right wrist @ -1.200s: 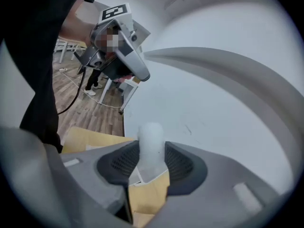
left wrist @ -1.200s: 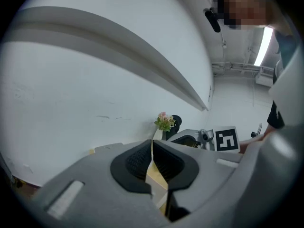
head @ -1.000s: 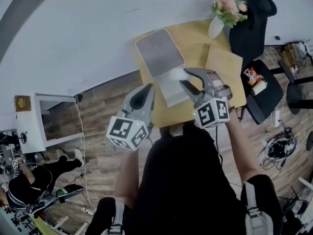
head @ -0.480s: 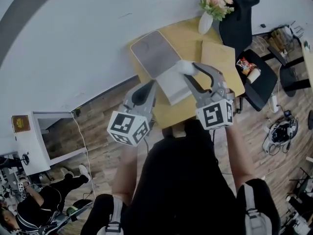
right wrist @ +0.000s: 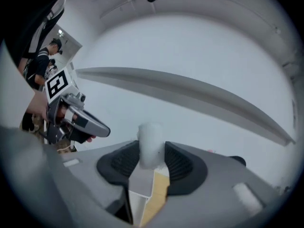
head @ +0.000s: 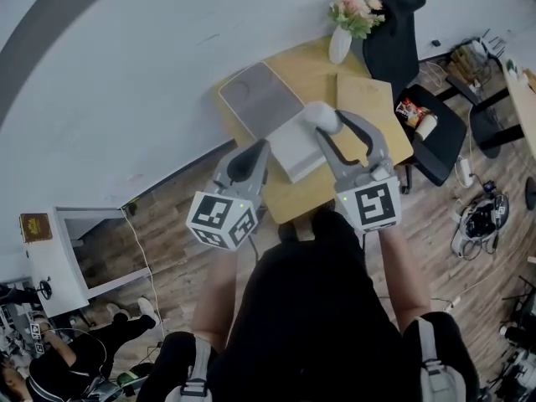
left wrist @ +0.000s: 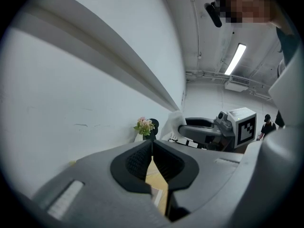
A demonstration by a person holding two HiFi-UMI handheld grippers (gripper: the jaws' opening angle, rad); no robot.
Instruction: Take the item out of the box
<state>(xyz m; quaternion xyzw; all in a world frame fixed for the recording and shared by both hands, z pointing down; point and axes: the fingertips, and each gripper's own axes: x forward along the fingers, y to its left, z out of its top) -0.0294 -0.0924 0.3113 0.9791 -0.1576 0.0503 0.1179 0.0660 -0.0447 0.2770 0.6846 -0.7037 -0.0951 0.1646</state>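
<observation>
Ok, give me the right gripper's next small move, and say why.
Probably carry the white item sideways off the box and lower it onto bare table. The right gripper is clamped on it, and in the head view it hangs over the box, so it looks already lifted out; setting it down seems to be what is left.

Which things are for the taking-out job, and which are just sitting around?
For the job:
- white box
- white item, pinched in the right claw
- left claw, shut and empty

Just lying about:
- vase of flowers
- brown board
- black chair
</observation>
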